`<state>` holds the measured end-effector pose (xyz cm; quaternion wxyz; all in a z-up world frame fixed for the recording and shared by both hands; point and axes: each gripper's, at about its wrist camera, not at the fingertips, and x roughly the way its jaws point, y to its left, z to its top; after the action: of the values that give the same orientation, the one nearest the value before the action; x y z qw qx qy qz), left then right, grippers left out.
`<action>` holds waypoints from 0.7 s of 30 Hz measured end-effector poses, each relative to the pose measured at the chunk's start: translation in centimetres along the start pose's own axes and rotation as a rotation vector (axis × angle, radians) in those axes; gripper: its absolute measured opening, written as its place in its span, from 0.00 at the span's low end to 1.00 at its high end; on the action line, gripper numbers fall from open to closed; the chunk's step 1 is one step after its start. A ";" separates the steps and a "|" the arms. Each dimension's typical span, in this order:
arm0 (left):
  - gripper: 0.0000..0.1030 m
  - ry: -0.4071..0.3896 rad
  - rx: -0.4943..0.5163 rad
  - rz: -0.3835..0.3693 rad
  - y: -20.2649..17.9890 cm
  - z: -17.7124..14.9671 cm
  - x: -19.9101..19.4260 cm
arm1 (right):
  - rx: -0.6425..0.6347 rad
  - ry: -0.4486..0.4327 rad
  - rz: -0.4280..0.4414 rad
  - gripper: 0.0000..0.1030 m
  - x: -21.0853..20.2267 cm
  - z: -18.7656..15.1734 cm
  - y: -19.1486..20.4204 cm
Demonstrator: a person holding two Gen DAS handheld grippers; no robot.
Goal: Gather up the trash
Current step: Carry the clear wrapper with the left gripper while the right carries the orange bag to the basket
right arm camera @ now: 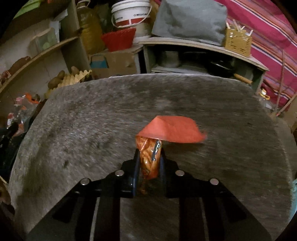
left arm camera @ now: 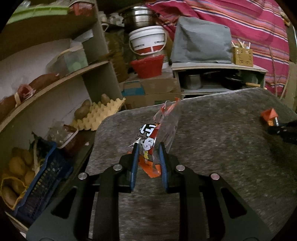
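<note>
1. Only the left wrist view shows the left tool (left arm camera: 148,146) clenched on a clear wrapper (left arm camera: 157,133) with a cartoon print, held up over the grey worktop (left arm camera: 213,129).
2. Left of that tool, shelves hold potatoes (left arm camera: 16,166) and an egg tray (left arm camera: 98,115).
3. Only the right wrist view shows the right tool (right arm camera: 149,151) gripping an orange packet (right arm camera: 150,157), with red paper (right arm camera: 172,131) just ahead of it.
4. A bucket (right arm camera: 130,11) stands beyond the worktop.

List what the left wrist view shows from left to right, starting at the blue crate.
Blue crate → egg tray → clear wrapper in the left gripper → orange scrap in the right gripper.
</note>
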<state>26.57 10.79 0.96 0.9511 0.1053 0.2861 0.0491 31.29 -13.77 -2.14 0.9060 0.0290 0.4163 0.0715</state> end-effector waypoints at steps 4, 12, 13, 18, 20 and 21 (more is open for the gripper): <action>0.19 -0.020 0.033 -0.022 -2.6 0.4 -0.9 | 0.011 -0.014 -0.034 0.20 -2.6 -0.7 -3.5; 0.19 -0.040 0.059 -0.101 -8.1 1.5 -2.2 | 0.050 -0.045 -0.085 0.20 -7.1 -2.6 -9.7; 0.19 -0.041 0.054 -0.116 -8.8 1.7 -2.4 | 0.059 -0.047 -0.088 0.20 -7.7 -3.0 -10.6; 0.19 -0.044 0.030 -0.199 -12.2 2.5 -3.4 | 0.092 -0.070 -0.108 0.20 -10.2 -4.0 -14.1; 0.19 -0.050 0.035 -0.222 -13.8 2.6 -3.9 | 0.105 -0.079 -0.124 0.20 -11.3 -4.7 -15.8; 0.19 -0.051 0.041 -0.227 -14.9 2.7 -4.2 | 0.112 -0.082 -0.129 0.20 -11.8 -4.9 -16.6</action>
<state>25.11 -4.78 2.00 0.9552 0.0927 0.2729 -0.0674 21.74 -31.98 1.69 0.9219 0.0556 0.3833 -0.0115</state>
